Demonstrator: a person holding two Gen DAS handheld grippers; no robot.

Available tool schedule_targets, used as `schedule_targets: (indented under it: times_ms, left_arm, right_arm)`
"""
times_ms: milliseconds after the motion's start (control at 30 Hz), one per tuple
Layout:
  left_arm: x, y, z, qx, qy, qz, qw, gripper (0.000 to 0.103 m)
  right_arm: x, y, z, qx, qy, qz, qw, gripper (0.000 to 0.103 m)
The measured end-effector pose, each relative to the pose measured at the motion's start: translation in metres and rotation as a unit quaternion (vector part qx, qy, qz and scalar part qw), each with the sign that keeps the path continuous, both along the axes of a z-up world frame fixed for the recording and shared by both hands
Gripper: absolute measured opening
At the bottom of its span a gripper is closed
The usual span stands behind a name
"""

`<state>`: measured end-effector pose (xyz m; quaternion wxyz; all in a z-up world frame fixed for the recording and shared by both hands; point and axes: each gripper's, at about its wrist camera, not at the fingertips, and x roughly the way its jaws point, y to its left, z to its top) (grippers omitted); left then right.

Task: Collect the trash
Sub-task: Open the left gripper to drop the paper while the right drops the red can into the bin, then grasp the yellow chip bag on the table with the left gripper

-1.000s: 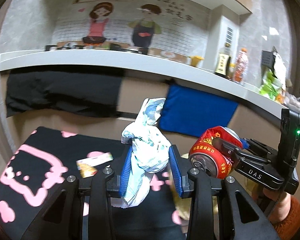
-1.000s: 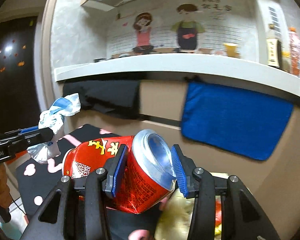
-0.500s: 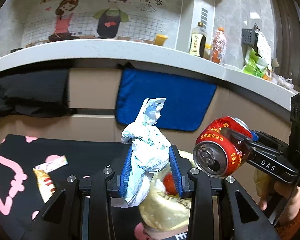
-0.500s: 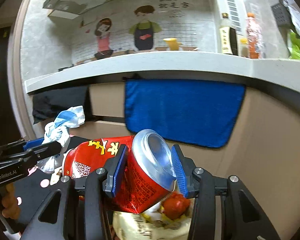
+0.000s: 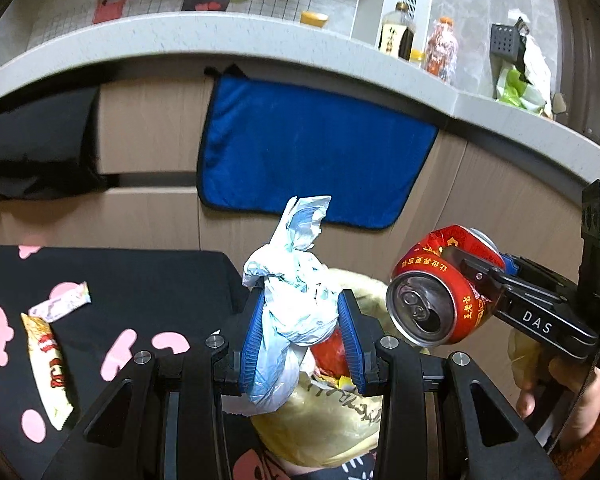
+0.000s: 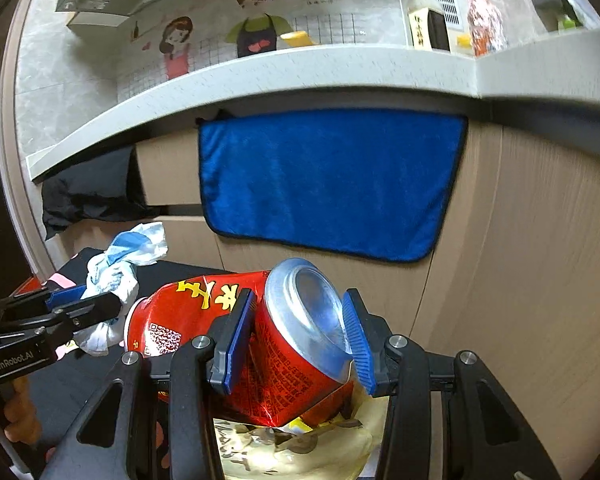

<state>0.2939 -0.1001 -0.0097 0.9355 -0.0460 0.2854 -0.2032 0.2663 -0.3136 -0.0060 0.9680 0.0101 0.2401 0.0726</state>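
Both your loads have swung over the yellow bag (image 5: 320, 432): left fingers (image 5: 300, 340) clamp the wad (image 5: 296, 292), right fingers (image 6: 296, 344) the can (image 6: 284, 344); wrappers (image 5: 48, 364) remain.

We saw even, soft indoor light; countertop edge (image 6: 340, 76) was motion-smeared, crushed can (image 6: 300, 344) rim showed mild glare, fisheye bent straight lines, and corners were vignetted black

Black pink-patterned table (image 5: 148, 280); two snack wrappers (image 5: 48, 364) flat on it
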Motion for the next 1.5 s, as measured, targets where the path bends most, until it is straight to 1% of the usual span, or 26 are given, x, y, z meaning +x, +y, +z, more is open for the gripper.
schedule_targets:
  times_ms: [333,500,933,1033,1067,1133,1167,1233,1300,1333,1367,1433,1500]
  left_arm:
    - [0.027,-0.015,-0.021,-0.003,0.027,-0.011,0.9996,0.038]
    - [0.036,-0.021,-0.027,-0.005,0.033,-0.017,0.9993,0.037]
    - [0.060,-0.029,-0.044,-0.012,0.060,-0.030,0.9977,0.038]
    - [0.066,-0.029,-0.049,-0.021,0.068,-0.038,0.9967,0.038]
    - [0.067,-0.029,-0.050,-0.025,0.070,-0.042,0.9963,0.039]
    - [0.072,-0.028,-0.053,-0.042,0.078,-0.057,0.9944,0.045]
    - [0.075,-0.028,-0.054,-0.048,0.087,-0.073,0.9924,0.049]
    - [0.076,-0.027,-0.052,-0.055,0.085,-0.090,0.9908,0.050]
    - [0.075,-0.022,-0.048,-0.050,0.075,-0.080,0.9927,0.052]
    - [0.075,-0.018,-0.045,-0.050,0.074,-0.072,0.9933,0.052]
    - [0.076,-0.013,-0.043,-0.055,0.076,-0.066,0.9934,0.052]
    - [0.075,0.002,-0.037,-0.067,0.076,-0.046,0.9938,0.052]
    - [0.072,0.017,-0.031,-0.063,0.069,-0.020,0.9954,0.052]
  right_arm:
    - [0.014,-0.011,-0.022,0.002,0.019,-0.006,1.000,0.042]
    - [0.020,-0.018,-0.032,0.002,0.030,-0.013,0.999,0.042]
    - [0.040,-0.023,-0.044,-0.005,0.051,-0.024,0.998,0.042]
    - [0.044,-0.024,-0.047,-0.005,0.056,-0.028,0.998,0.042]
    - [0.046,-0.024,-0.048,-0.004,0.058,-0.029,0.998,0.042]
    - [0.049,-0.024,-0.049,-0.003,0.061,-0.032,0.998,0.042]
    - [0.050,-0.024,-0.050,-0.003,0.063,-0.035,0.997,0.042]
    - [0.051,-0.023,-0.050,-0.006,0.061,-0.040,0.997,0.043]
    - [0.052,-0.022,-0.049,-0.008,0.058,-0.045,0.997,0.051]
    - [0.051,-0.022,-0.049,-0.006,0.056,-0.045,0.997,0.057]
    - [0.051,-0.022,-0.049,-0.004,0.054,-0.045,0.998,0.059]
    - [0.049,-0.021,-0.048,-0.004,0.052,-0.047,0.998,0.059]
    - [0.048,-0.018,-0.047,-0.006,0.052,-0.048,0.997,0.060]
